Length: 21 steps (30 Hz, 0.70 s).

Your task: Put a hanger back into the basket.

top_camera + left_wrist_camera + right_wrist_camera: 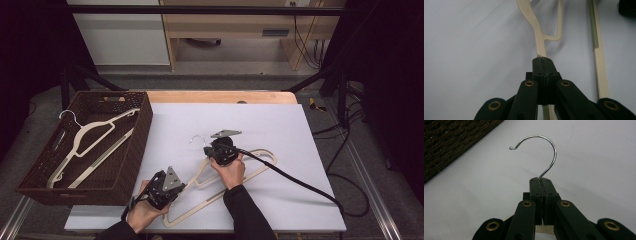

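A cream plastic hanger with a metal hook lies on the white board. My right gripper is shut on the base of the hook, where the wire meets the hanger's neck. In the right gripper view its jaws press together on the wire of the hook. My left gripper is at the lower left, shut on one cream arm of the hanger. The left gripper view has the jaws clamped on that arm, with the notched bottom bar beside it.
A brown woven basket stands at the board's left edge with a second cream hanger inside. The basket's wall is close to the hook. A black cable trails right across the board. Wooden furniture stands beyond the table.
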Tool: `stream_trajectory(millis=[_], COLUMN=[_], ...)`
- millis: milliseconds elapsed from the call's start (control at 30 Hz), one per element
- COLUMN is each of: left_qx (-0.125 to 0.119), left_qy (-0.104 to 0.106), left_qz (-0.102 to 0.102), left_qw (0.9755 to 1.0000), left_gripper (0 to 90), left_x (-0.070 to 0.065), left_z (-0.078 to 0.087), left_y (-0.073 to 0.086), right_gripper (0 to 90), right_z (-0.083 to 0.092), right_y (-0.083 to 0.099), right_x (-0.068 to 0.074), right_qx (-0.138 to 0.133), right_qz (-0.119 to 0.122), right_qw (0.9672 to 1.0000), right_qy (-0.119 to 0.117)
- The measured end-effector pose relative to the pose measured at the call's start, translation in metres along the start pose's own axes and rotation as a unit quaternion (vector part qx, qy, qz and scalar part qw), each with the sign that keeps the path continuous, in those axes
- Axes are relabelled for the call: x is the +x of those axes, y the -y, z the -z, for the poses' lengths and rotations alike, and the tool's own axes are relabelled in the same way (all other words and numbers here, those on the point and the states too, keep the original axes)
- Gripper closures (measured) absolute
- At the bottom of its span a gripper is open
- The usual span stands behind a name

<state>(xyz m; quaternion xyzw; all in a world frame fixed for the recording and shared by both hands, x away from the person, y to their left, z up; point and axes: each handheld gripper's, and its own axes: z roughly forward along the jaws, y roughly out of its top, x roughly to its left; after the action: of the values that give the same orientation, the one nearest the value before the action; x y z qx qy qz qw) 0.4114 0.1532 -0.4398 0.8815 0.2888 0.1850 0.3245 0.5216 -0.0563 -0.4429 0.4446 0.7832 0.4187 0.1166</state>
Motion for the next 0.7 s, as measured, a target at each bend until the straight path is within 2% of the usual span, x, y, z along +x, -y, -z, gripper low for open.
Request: stream_trajectory(millis=[133, 200, 300, 367, 567, 633, 700], left_qx=[-0.019, -0.022, -0.025, -0.026, -0.028, -0.028, -0.028], left_qy=[0.001, 0.019, 0.051, 0.067, 0.093, 0.106, 0.123], left_qz=[0.037, 0.054, 0.068, 0.081, 0.085, 0.089, 0.102], left_qw=[0.9992, 0.9981, 0.9961, 0.9942, 0.9916, 0.99, 0.9867], left_gripper=[64.5, 53.9, 46.0, 43.4, 41.5, 46.9, 53.7], left_x=[0.013, 0.02, 0.028, 0.03, 0.028, 0.03, 0.031], left_z=[0.001, 0.0, -0.004, -0.01, -0.032, -0.04, -0.047], left_y=[-0.004, -0.007, -0.012, -0.016, -0.036, -0.041, -0.044], right_gripper=[89.3, 89.3, 89.3, 89.3, 89.3, 89.2, 89.2], right_z=[0.002, 0.003, 0.006, 0.008, 0.016, 0.018, 0.02], right_y=[0.001, 0.001, 0.001, 0.001, 0.001, 0.001, 0.002], right_x=[0.0, 0.0, 0.0, 0.0, 0.001, 0.001, 0.002], right_qx=[-0.004, -0.009, -0.016, -0.016, -0.03, -0.033, -0.036], right_qz=[0.0, 0.001, 0.004, 0.008, 0.011, 0.008, 0.011], right_qw=[1.0, 0.9999, 0.9998, 0.9998, 0.9995, 0.9993, 0.9992], right_qy=[-0.002, -0.005, -0.007, -0.005, -0.009, -0.013, -0.015])
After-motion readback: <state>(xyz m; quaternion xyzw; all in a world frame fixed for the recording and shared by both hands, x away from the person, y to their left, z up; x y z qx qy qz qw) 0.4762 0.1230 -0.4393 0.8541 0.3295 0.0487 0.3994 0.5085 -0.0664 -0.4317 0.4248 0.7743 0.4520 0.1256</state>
